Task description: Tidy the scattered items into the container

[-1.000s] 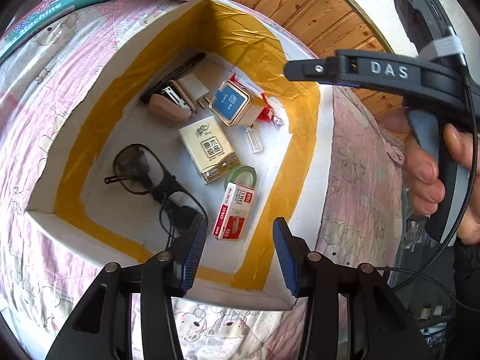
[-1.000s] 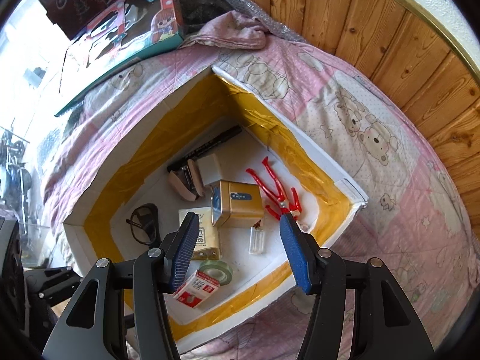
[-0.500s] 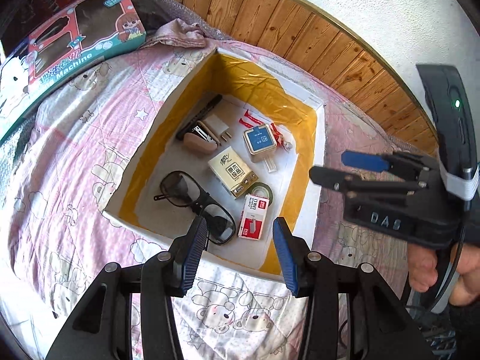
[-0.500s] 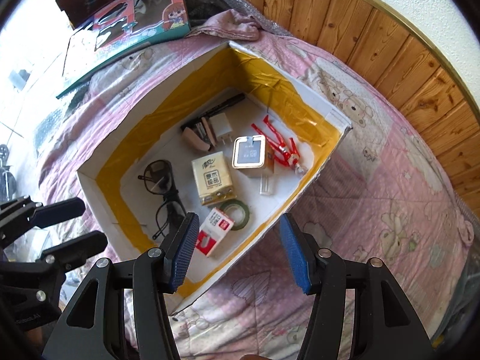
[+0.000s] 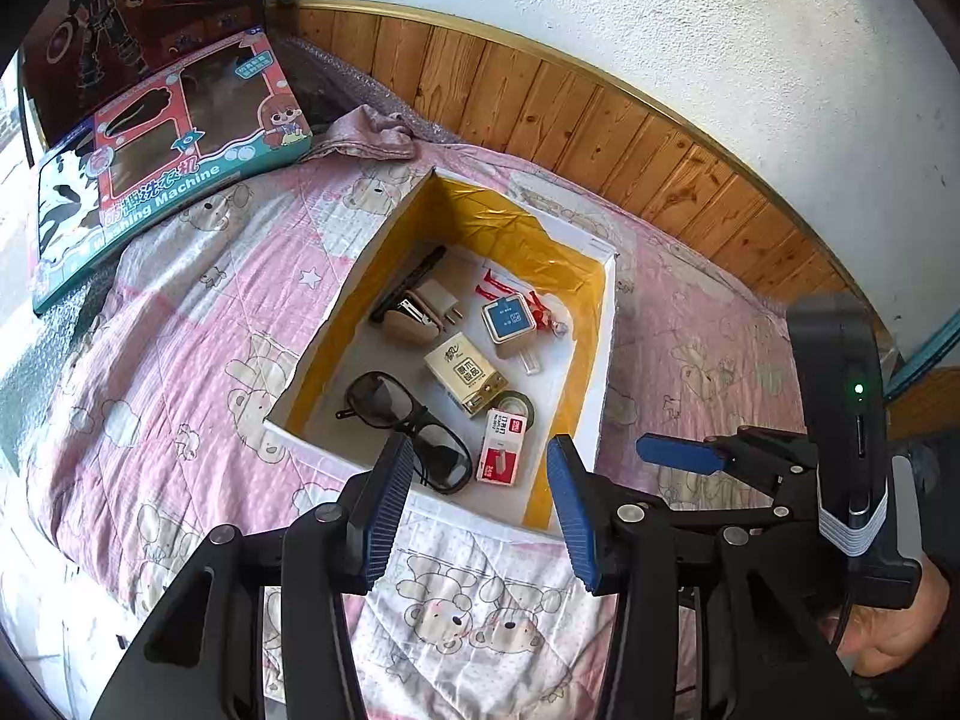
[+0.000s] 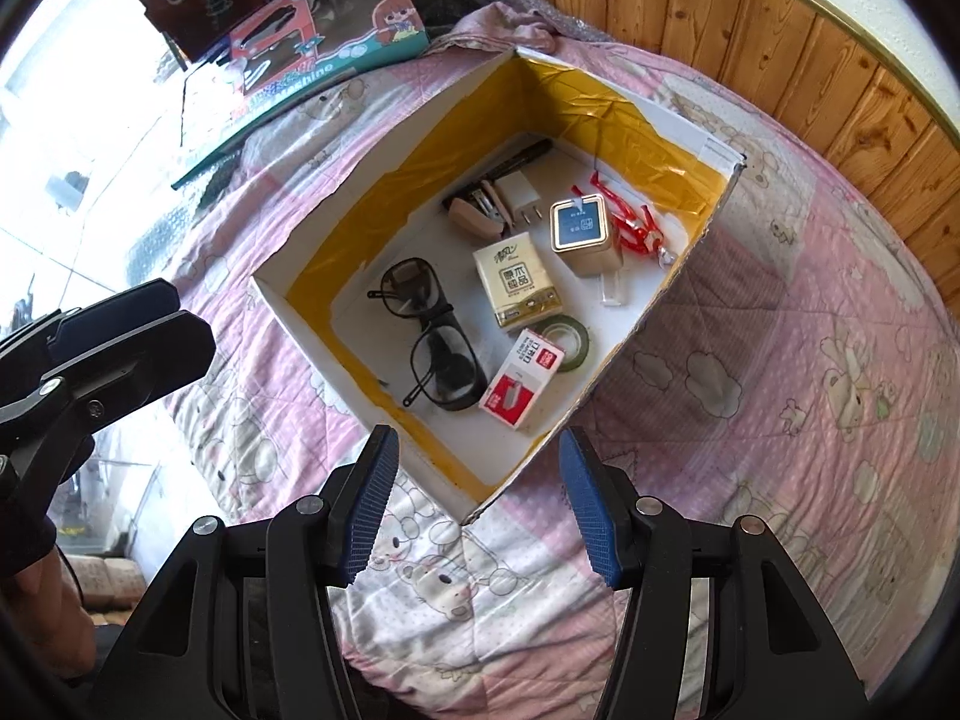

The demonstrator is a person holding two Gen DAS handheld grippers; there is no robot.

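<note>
Container [image 6: 312, 300] on quilt holds sunglasses [image 6: 432, 330], tissue pack [image 6: 517, 285]; both grippers released, empty

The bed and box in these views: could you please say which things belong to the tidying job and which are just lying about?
Part of the job:
white box
sunglasses
tissue pack
staple box
tape roll
gold tin
red pliers
white charger
black marker

Just lying about:
toy box
crumpled cloth
pink quilt
</note>
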